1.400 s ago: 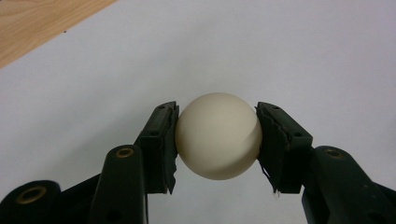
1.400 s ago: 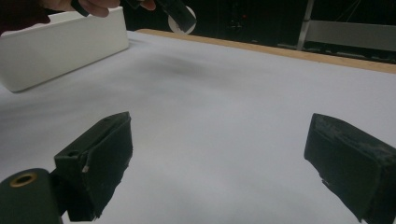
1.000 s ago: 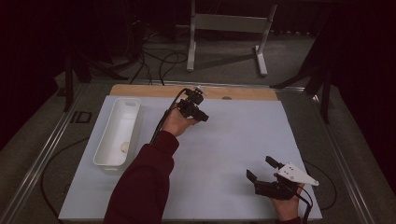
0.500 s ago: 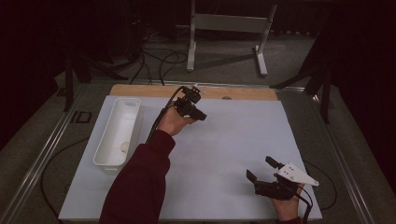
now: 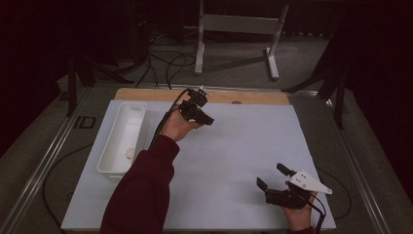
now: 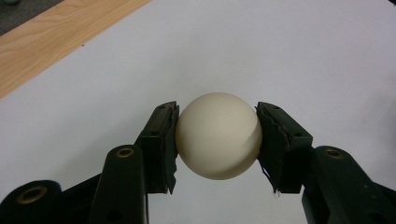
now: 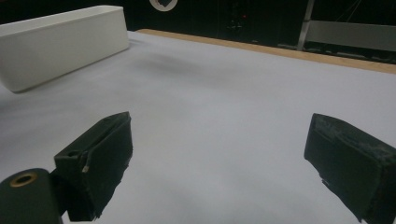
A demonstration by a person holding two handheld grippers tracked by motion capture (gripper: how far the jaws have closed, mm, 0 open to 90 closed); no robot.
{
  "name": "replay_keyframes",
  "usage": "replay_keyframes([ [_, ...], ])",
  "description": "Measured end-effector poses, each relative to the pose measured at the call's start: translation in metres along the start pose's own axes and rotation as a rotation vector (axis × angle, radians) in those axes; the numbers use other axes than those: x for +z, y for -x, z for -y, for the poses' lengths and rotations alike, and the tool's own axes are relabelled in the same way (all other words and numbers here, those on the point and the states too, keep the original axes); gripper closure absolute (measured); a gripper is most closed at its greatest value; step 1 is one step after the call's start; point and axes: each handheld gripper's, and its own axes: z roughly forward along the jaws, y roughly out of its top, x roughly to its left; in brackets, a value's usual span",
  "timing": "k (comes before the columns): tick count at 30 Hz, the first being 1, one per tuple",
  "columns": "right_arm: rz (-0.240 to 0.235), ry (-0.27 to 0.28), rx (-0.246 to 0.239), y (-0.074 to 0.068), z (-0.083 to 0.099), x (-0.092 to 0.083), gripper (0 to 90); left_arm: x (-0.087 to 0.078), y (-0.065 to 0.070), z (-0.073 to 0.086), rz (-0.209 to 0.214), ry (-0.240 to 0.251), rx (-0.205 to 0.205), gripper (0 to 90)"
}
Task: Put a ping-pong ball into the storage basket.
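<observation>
Writing is nowhere legible: the ball, the tray and both grippers carry no readable brand or label.

In the left gripper view the ball (image 6: 218, 135) is a smooth, matte, cream sphere, pinched at its widest part between the two black pads (image 6: 161, 144) of the left gripper (image 6: 217, 140). Those pads are flat, rubbery blocks with frayed edges, fixed to glossy black plastic arms with brass-coloured rivets. Ball and jaws hang above the sheet (image 6: 303, 56), a plain pale, faintly bluish surface, near the wooden strip (image 6: 56, 37), whose light grain runs along the table's far edge.

From the high view the left gripper (image 5: 202, 117) is held up over the far middle of the sheet (image 5: 243, 146), just beside the strip (image 5: 263, 96), by a hand coming out of a dark red sleeve (image 5: 141, 195). A black cable trails from it.

A white tray (image 5: 112, 148), long, rectangular and round-cornered, lies along the sheet's left side with a small pale round thing (image 5: 129, 153) inside, too small to make out.

The right gripper (image 5: 275, 178) sits low at the near right, a grey three-cornered plate on top. Its jaws stand spread wide with nothing between them; the right gripper view shows the same worn pads (image 7: 100, 158) over bare sheet, the tray's wall (image 7: 60, 46) beyond.
</observation>
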Motion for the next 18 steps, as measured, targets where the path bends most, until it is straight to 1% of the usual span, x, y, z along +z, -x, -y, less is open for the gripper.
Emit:
replay_keyframes([
  [2,0.001,0.001,-0.002,0.000,0.000,0.000,7.5,-0.002,0.000,0.000,-0.004,-0.002,0.007,51.2],
  [10,0.000,-0.003,-0.003,0.000,0.000,0.000,7.5,-0.008,-0.002,0.001,-0.009,0.007,0.012,51.2],
  [18,0.002,-0.003,-0.001,0.000,0.000,0.000,7.5,-0.014,-0.003,0.002,-0.018,0.002,0.024,51.2],
])
